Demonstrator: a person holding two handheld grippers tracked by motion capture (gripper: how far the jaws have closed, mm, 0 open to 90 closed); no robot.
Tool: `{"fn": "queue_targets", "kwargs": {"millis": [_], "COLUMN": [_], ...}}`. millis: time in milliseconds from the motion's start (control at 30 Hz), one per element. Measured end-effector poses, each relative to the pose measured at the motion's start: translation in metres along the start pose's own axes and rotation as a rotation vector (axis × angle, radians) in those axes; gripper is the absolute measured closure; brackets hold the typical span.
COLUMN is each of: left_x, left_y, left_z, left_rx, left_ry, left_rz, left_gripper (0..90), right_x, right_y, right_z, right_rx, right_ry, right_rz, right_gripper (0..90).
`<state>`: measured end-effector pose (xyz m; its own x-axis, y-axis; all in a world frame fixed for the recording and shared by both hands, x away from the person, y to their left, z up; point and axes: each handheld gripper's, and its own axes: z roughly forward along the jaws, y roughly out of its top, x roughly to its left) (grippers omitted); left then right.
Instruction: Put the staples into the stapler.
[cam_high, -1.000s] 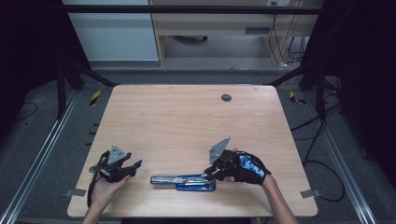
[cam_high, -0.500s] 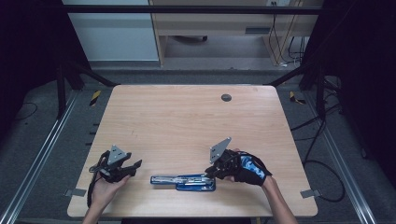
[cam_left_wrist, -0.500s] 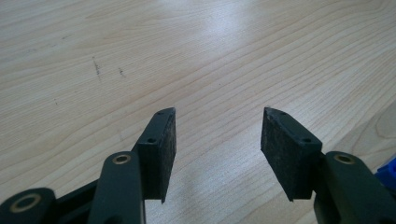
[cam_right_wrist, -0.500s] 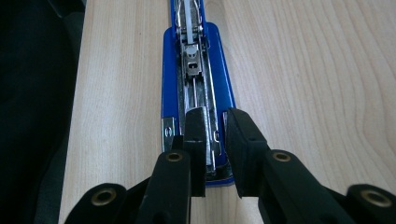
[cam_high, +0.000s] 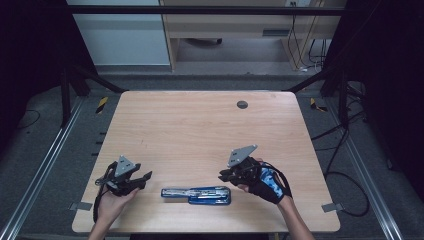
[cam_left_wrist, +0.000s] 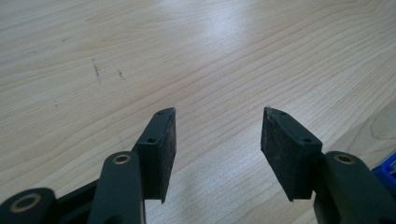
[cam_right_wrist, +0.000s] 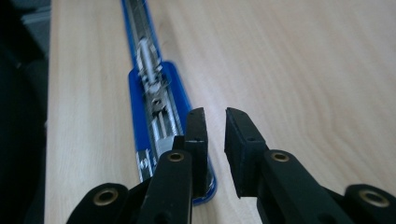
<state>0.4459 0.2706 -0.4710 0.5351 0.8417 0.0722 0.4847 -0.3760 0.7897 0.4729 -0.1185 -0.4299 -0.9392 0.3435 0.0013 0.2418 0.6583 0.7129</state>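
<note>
a: what's that near the front edge of the counter (cam_high: 200, 130)?

b: a blue stapler (cam_high: 197, 195), lying flat and long, running left to right.

a: closed up?

b: no, opened out flat. the silver metal staple channel lies bare on the blue base, one end sticking out past the plastic to the left.

a: upright at all?

b: no, all of it rests on the wood.

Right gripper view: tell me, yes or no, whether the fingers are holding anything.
No: the fingers stand slightly apart over bare wood, beside the blue stapler.
</note>
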Motion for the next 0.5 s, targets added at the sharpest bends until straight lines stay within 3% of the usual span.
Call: {"fn": "queue_targets", "kwargs": {"millis": [133, 167, 200, 267, 500], "left_x": [0.0, 0.0, -0.001, -0.002, -0.004], "left_y": [0.0, 0.0, 0.001, 0.001, 0.004], "left_z": [-0.001, -0.001, -0.002, -0.003, -0.006], "left_rx": [-0.006, -0.006, -0.01, -0.015, -0.044], "left_ry": [-0.006, -0.006, -0.011, -0.016, -0.089], "left_rz": [-0.001, -0.001, -0.001, 0.001, 0.024], "left_gripper": [45.6, 45.6, 45.8, 46.0, 46.9], "right_x": [0.004, 0.004, 0.006, 0.008, 0.016], "right_y": [-0.004, -0.004, -0.008, -0.012, -0.031], "right_z": [-0.004, -0.004, -0.006, -0.009, -0.02], "right_rx": [-0.047, -0.047, -0.064, -0.069, -0.097], "right_ry": [-0.079, -0.079, -0.101, -0.123, -0.2], "right_rz": [0.058, 0.058, 0.109, 0.133, 0.232], "right_gripper": [79.6, 79.6, 81.7, 83.4, 90.0]}}
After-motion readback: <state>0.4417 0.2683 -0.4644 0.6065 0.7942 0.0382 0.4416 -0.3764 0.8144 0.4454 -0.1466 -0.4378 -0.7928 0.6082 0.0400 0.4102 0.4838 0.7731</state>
